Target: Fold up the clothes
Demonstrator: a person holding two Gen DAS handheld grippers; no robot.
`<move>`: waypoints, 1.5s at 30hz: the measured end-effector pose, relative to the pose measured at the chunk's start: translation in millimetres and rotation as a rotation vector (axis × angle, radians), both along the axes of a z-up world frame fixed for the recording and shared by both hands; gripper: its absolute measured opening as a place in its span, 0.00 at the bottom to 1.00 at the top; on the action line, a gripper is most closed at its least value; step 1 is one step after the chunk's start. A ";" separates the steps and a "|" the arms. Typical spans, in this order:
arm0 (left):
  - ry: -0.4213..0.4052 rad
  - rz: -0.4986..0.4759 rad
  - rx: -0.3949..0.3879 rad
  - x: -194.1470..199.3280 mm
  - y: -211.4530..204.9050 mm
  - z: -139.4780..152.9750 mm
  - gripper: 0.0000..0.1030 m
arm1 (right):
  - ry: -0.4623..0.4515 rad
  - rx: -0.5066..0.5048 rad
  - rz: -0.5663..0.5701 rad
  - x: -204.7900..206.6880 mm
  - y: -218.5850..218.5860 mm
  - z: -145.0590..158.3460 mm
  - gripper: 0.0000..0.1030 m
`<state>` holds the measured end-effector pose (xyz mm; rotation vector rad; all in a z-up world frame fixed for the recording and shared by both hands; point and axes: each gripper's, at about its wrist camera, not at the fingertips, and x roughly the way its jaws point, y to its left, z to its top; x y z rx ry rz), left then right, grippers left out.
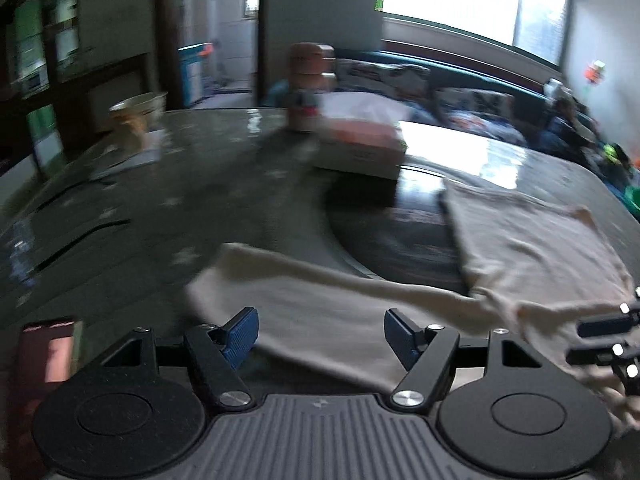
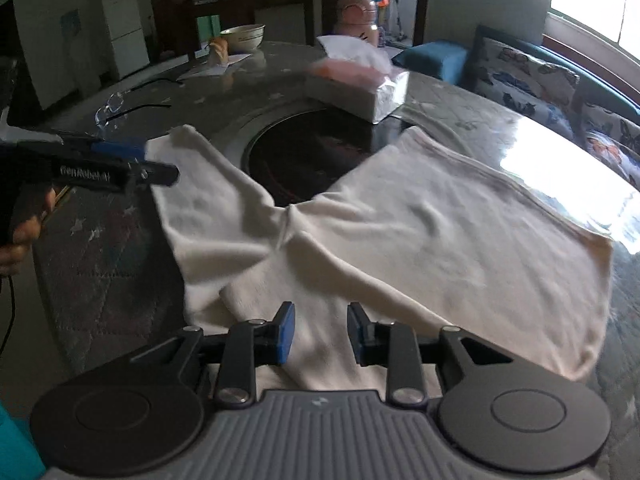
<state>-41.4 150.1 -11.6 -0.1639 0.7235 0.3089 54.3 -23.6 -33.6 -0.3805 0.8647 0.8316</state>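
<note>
Cloth point(image 2: 420, 232), cream and limp, lies spread on the table point(image 2: 120, 264) between both tools; the right gripper point(image 2: 321, 330) and left gripper point(image 1: 321, 330) hover over it, jaws spread, pinching nothing. Light and floppy, it likely handles best by corners or hems. Beyond sit 1 tissue box point(image 2: 360, 90), tissue poking out, and 1 bowl point(image 2: 243, 36), contents hidden.

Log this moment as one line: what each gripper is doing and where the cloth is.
left gripper: open, empty, over cloth | right gripper: open, empty | white garment: spread on table, partly over dark round inset
</note>
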 end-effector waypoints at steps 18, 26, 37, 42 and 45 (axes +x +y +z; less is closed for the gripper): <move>0.040 0.236 -0.075 5.8 68.6 -18.5 0.41 | -0.017 0.042 0.000 -15.3 -10.2 13.9 0.41; -0.023 0.217 -0.089 7.2 62.2 -11.7 0.07 | -0.020 0.057 -0.045 -13.5 -26.7 15.7 0.41; -0.234 -0.158 -0.214 16.0 -38.2 66.3 0.06 | -0.049 0.095 -0.169 -6.1 -73.1 29.4 0.41; -0.261 -0.413 -0.286 29.1 -114.3 79.4 0.06 | -0.064 0.113 -0.260 -2.1 -108.8 38.0 0.41; -0.226 -0.542 -0.304 37.1 -157.3 68.7 0.06 | -0.067 0.102 -0.310 -0.8 -128.6 37.4 0.41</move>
